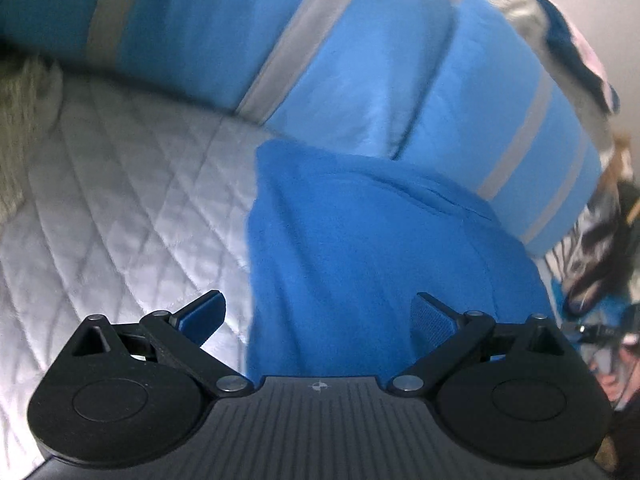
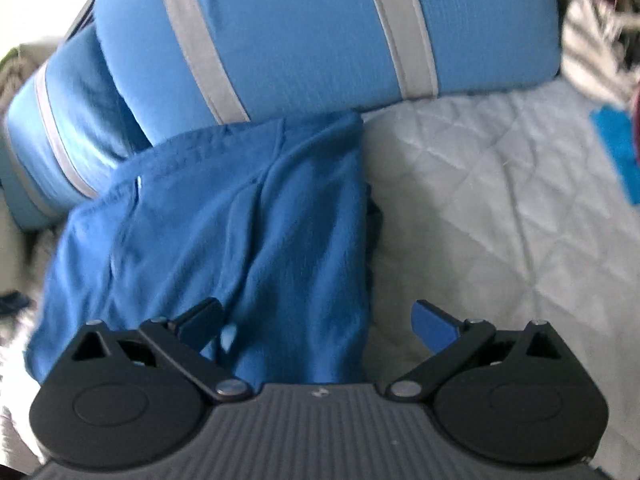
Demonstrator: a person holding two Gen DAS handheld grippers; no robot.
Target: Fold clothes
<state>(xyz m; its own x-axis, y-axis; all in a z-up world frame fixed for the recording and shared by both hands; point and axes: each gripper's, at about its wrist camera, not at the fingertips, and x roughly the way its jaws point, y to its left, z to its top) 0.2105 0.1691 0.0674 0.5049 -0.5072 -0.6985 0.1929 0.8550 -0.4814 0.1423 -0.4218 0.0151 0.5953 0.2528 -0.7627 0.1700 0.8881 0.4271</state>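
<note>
A folded dark blue garment (image 1: 360,240) lies on a white quilted bed cover (image 1: 120,200). It also shows in the right wrist view (image 2: 240,232), its far edge against a pillow. My left gripper (image 1: 318,316) is open above the garment's left edge, one pad over the quilt, the other over the cloth. My right gripper (image 2: 318,322) is open above the garment's right edge, its left pad over the cloth and its right pad over the quilt (image 2: 500,200). Neither holds anything.
Light blue pillows with grey stripes (image 1: 320,60) (image 2: 300,32) lie just behind the garment. A pile of striped and mixed clothes (image 1: 592,240) sits at the right. A blue item (image 2: 616,152) lies on the quilt at far right.
</note>
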